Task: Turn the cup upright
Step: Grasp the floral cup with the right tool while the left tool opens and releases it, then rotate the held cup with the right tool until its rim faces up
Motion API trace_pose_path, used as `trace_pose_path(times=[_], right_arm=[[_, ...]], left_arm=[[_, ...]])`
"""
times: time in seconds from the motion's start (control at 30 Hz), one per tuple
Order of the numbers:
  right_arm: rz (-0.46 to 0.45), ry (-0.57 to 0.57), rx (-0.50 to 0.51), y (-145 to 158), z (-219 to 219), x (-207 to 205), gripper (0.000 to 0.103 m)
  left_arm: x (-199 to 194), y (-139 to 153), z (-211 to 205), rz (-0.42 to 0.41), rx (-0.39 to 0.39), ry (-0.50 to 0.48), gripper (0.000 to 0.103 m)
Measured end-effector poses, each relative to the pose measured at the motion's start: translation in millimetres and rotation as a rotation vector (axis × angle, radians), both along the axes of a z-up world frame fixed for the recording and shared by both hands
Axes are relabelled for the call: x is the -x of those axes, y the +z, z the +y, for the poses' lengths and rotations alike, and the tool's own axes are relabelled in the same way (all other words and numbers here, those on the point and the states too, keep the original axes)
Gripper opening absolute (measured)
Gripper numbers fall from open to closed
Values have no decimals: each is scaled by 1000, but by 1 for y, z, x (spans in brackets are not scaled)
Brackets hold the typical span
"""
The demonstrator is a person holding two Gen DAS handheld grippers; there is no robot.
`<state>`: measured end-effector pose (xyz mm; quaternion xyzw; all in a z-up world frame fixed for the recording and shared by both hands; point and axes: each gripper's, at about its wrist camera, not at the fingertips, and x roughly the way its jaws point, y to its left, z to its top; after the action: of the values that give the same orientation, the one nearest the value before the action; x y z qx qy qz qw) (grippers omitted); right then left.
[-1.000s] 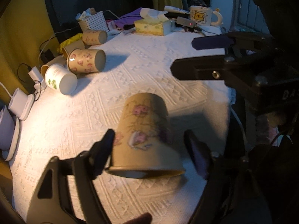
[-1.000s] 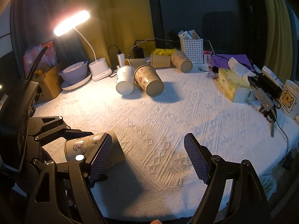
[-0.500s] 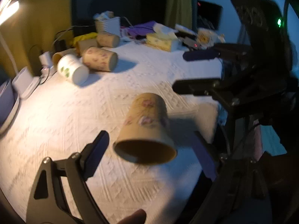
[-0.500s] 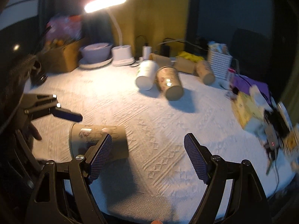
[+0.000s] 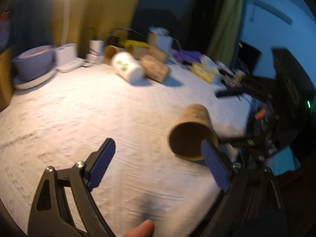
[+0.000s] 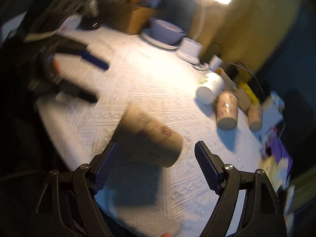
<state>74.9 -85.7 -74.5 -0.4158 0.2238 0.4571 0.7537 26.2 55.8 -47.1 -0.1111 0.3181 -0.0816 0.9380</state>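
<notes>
A tan paper cup with pink flowers lies on its side on the white tablecloth, its open mouth facing the left wrist camera. My left gripper is open and empty; the cup lies just beyond its right finger. In the right wrist view the same cup lies just beyond my right gripper, between its fingertips in the picture, and the gripper is open and empty. The left gripper's fingers show at the left of that view. Both views are blurred.
Several other cups lie on their side at the back: a white one and flowered tan ones. A lamp base, a lilac bowl, a tissue box and cables stand at the back. The table's edge is close.
The left gripper let go of the cup and swung left; the cup now lies on its side. The right gripper has turned toward the cup and closed in on it.
</notes>
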Motion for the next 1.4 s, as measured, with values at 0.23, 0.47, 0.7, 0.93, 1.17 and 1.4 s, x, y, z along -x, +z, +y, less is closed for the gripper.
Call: trace_pose_path(times=[0.23,0.47,0.7,0.93,1.17,1.4], right_arm=[[-85,123,155,-12,23,7,82],[-191,241,274,-30,55,6,82],[-248,294,394,-46,79,-1,82],[-243,285,426,-46,92,-12,74],[-240,273,409,-40,91,-14,71],[-197,205,291,-19,84,-18,71]], left_arm=[[6,-8,14,-21,47,11,90],[12,-9,14,-47,59,7,90],[12,-11,31,-47,173,6,90],[12,-11,31,-52,191,-9,90],[12,-11,32,-51,201,-14,90],[13,-12,36,-55,217,-3,90]])
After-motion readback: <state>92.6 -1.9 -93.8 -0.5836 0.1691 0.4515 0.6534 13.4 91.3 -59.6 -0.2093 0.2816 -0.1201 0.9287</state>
